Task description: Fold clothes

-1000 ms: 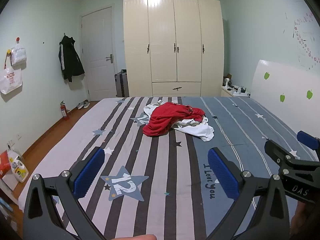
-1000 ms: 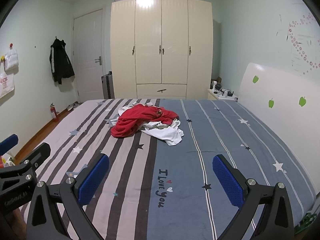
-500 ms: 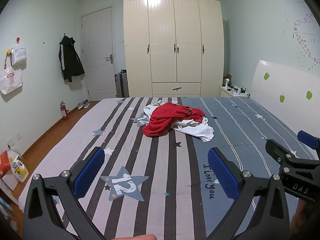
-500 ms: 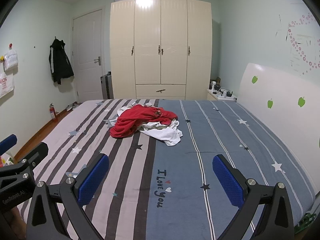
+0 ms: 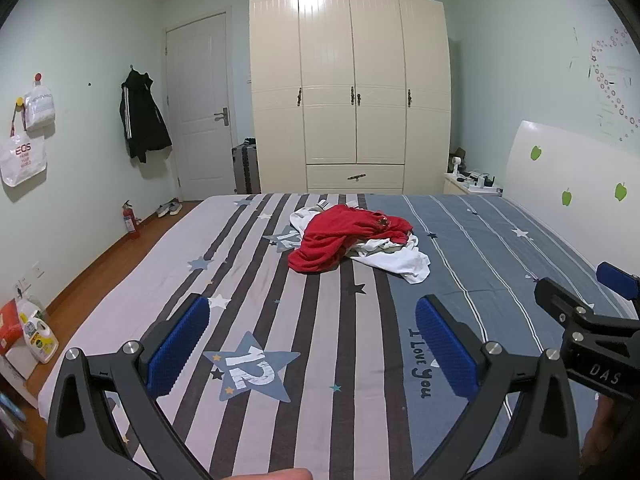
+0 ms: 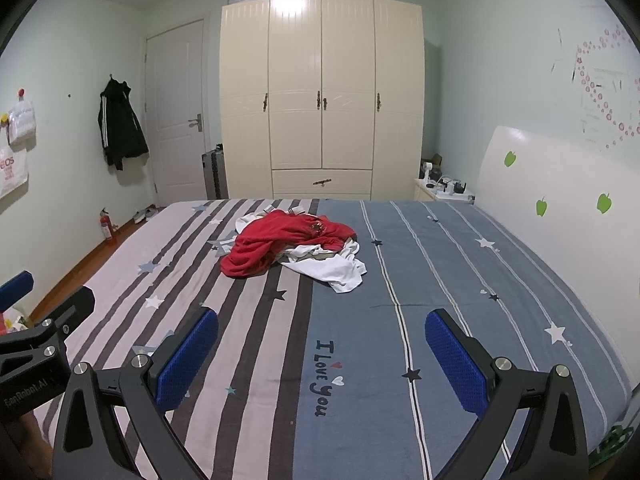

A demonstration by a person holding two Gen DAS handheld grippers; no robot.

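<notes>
Clothes not yet touched. Red garment (image 5: 344, 240) heaped over a white garment (image 5: 400, 258), centre of frame in both views, on the far half of the bed (image 5: 280, 320), well apart from both tools. Left gripper (image 5: 308, 344) at the bottom of its view, spread wide, empty. Right gripper (image 6: 322, 360) likewise wide and empty, level with its neighbour. Both point across the bedspread at the heap, likely readied for a two-handed reach. Near bedspread lies bare, probably the folding space.
</notes>
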